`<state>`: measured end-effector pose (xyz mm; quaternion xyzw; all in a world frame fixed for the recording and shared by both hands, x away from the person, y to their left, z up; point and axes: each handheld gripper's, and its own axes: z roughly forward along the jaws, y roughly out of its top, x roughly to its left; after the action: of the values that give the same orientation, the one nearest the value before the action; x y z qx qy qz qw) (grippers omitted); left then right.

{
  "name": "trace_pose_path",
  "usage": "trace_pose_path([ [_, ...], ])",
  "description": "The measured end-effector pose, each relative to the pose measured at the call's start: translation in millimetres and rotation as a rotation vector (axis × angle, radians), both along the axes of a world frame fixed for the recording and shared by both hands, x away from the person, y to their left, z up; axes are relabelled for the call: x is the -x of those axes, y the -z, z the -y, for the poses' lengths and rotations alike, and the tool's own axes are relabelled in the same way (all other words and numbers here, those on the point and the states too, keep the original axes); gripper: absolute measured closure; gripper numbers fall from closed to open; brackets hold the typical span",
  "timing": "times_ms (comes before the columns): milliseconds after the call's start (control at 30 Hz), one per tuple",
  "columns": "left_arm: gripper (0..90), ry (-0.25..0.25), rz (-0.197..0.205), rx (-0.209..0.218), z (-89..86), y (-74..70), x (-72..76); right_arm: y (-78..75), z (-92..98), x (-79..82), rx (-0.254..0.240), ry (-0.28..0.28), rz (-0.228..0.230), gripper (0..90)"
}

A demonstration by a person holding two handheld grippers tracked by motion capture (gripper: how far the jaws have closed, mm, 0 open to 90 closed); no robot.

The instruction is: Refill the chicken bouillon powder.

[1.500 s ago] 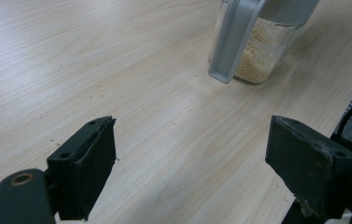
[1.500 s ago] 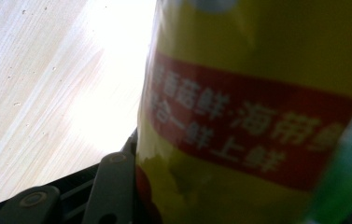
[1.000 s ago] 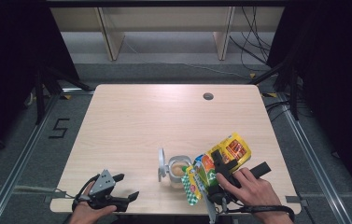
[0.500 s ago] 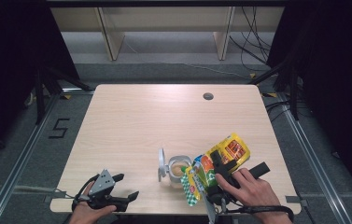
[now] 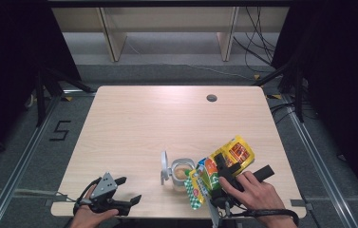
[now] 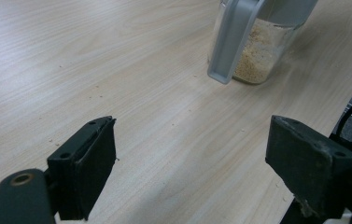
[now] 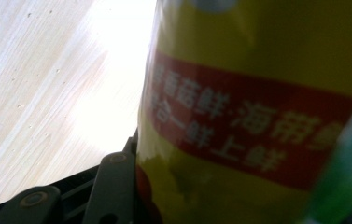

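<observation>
A glass jar of pale granules stands near the table's front edge, its grey lid flipped open to the left. In the left gripper view the jar is ahead with its lid hanging down. My right gripper is shut on a yellow pouch with a red band, held tilted just right of the jar. That pouch is pressed close to the right gripper view's camera. A green packet lies against the pouch's lower end. My left gripper rests at the front left, open with nothing between its jaws.
The wooden table has a small round cable hole at the back right. Fine crumbs dot the table surface before the left gripper. Cables and shelf legs lie on the floor beyond the table.
The yellow pouch in the right gripper has shifted very slightly beside the jar. The left gripper has stayed put.
</observation>
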<state>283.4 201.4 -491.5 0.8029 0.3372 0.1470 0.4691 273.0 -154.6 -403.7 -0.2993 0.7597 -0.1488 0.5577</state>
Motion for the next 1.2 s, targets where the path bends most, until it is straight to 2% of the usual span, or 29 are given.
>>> trace_pose_path([
  [33,15.5,0.002,0.000,0.000,0.1,0.0,0.1,1.4,1.7,0.8,-0.027,0.024,-0.004,58.7],
  [67,15.5,0.001,0.000,0.002,0.1,-0.1,0.3,1.3,2.7,0.8,-0.031,0.024,0.005,58.8],
  [100,15.5,0.010,0.003,-0.016,-1.5,-0.6,-0.3,0.1,3.4,0.3,-0.031,0.030,-0.001,58.8],
  [133,15.5,-0.004,0.000,0.009,0.2,0.2,0.0,-0.1,4.1,0.9,-0.035,0.029,0.014,58.9],
  [167,15.5,-0.014,-0.018,-0.006,-0.8,0.1,0.6,-0.3,4.6,1.1,-0.041,0.028,0.014,58.9],
  [200,15.5,-0.010,-0.015,-0.007,-0.9,-0.1,0.4,-0.3,4.6,1.2,-0.043,0.027,0.011,58.9],
  [367,15.5,0.001,-0.006,-0.022,-1.5,-0.5,-0.3,1.1,4.8,0.8,-0.048,0.020,0.001,59.0],
  [400,15.5,-0.010,-0.017,-0.008,-0.8,-0.1,0.5,0.8,4.6,0.9,-0.045,0.028,-0.007,59.0],
  [433,15.5,-0.008,-0.014,-0.009,-1.3,-0.2,0.3,0.8,4.8,1.1,-0.047,0.023,0.003,59.0],
  [467,15.5,0.003,0.002,-0.024,-2.7,-0.6,-1.2,-1.0,4.3,-0.3,-0.023,0.001,0.009,59.0],
  [500,15.5,-0.001,-0.003,-0.014,-2.5,-0.4,-0.8,1.0,5.5,1.9,-0.066,0.043,-0.004,59.0],
  [533,15.5,-0.002,-0.004,-0.014,-2.8,-0.5,-0.7,1.0,5.6,2.0,-0.070,0.046,-0.004,59.0],
  [567,15.5,-0.009,-0.005,0.002,-1.7,-0.1,-0.4,-0.7,3.7,1.3,-0.040,0.023,-0.001,59.0],
  [633,15.5,0.000,-0.004,-0.017,-2.8,-0.7,-0.8,0.1,3.9,1.6,-0.050,0.027,-0.005,59.0],
  [733,15.5,0.003,0.000,-0.022,-2.7,-0.6,-1.0,0.7,3.1,1.9,-0.048,0.018,0.002,59.0],
  [767,15.5,0.001,-0.003,-0.015,-2.4,-0.4,-0.9,-0.8,2.2,0.5,-0.020,-0.005,0.005,59.0],
  [800,15.5,0.000,-0.005,-0.014,-2.4,-0.4,-0.8,-0.7,2.3,0.6,-0.025,-0.006,0.006,59.0],
  [833,15.5,0.000,-0.005,-0.014,-2.4,-0.3,-0.8,0.1,2.6,2.1,-0.052,0.022,-0.007,59.0],
  [967,15.5,0.003,-0.002,-0.014,-2.3,-0.4,-0.5,-0.6,4.0,1.6,-0.059,0.027,-0.011,59.0],
  [1000,15.5,0.002,-0.001,-0.016,-2.4,-0.5,-0.5,0.4,5.4,1.9,-0.081,0.044,-0.016,59.0],
  [1067,15.5,0.002,-0.003,-0.013,-2.6,-0.2,-0.8,-1.2,4.5,0.8,-0.068,0.013,-0.012,59.0],
  [1100,15.5,0.002,-0.004,-0.013,-2.6,-0.2,-0.7,-0.4,5.6,0.6,-0.089,0.027,-0.024,59.1],
  [1133,15.5,0.002,-0.003,-0.013,-2.7,-0.3,-0.7,0.8,7.8,1.6,-0.131,0.046,-0.025,59.1],
  [1167,15.5,0.005,0.003,-0.019,-3.1,-0.6,-1.1,-1.4,7.9,-0.3,-0.124,0.023,-0.038,59.1],
  [1200,15.5,-0.017,-0.018,0.001,-1.6,-0.1,0.8,-1.4,8.7,-1.8,-0.138,0.006,-0.055,59.1],
])
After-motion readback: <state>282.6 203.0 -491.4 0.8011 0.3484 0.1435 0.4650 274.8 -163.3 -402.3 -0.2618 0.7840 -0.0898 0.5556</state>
